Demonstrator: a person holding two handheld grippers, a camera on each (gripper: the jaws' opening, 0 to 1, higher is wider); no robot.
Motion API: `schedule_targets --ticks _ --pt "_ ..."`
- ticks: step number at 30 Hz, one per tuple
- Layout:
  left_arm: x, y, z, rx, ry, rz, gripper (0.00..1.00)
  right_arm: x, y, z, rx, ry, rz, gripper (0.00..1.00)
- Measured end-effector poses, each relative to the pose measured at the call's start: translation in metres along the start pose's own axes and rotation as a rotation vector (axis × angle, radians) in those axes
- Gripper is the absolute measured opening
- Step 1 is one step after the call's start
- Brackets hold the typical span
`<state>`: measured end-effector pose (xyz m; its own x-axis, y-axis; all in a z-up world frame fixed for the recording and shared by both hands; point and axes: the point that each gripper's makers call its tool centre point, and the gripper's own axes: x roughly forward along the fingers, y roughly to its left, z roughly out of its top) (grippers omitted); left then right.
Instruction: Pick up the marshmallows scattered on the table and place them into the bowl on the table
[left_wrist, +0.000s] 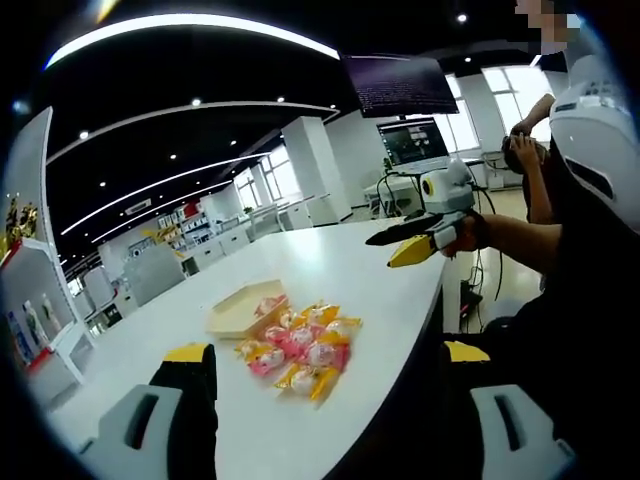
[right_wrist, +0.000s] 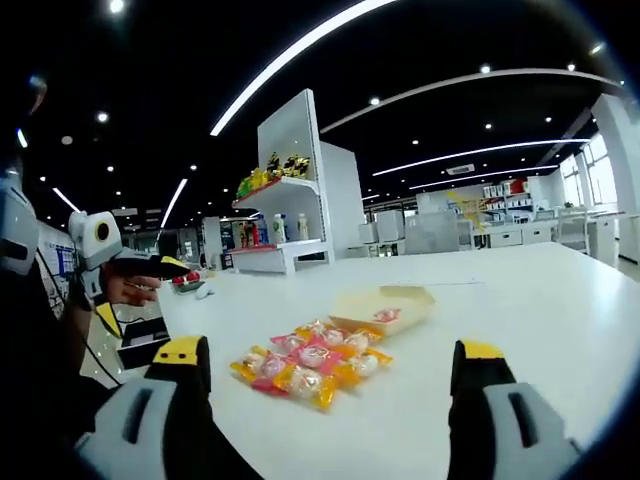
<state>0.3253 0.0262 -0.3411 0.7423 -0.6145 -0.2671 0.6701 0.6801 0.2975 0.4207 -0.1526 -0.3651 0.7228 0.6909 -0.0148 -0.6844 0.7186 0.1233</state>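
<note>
Sitting mid-frame on the white table, pink-and-orange wrapped marshmallows clustered touching a shallow cream bowl. Left gripper and right gripper hung spread, empty; bare tabletop stretched beyond, edge lower right.

The shallow cream-coloured cardboard bowl has its near rim hidden behind the pile of pink and yellow wrapped marshmallows; wrapper print is unreadable.

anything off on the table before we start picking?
Nothing damaged or spilled. The wrapped marshmallows sit in a loose pile on the table beside the shallow bowl, which appears to hold one already.
</note>
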Motion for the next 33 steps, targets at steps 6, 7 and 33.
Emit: schedule_targets --ticks 6,7,33 --pt "0.002 -0.003 -0.005 0.002 0.011 -0.013 0.90 -0.001 0.001 -0.005 -0.006 0.016 0.000 0.97" --pt "0.002 -0.003 -0.006 -0.001 0.015 -0.011 0.90 -0.001 0.002 -0.005 -0.007 0.017 0.002 0.97" --pt "0.012 0.022 -0.033 -0.053 0.051 0.019 0.89 0.000 0.021 -0.011 -0.046 0.061 0.044 0.97"
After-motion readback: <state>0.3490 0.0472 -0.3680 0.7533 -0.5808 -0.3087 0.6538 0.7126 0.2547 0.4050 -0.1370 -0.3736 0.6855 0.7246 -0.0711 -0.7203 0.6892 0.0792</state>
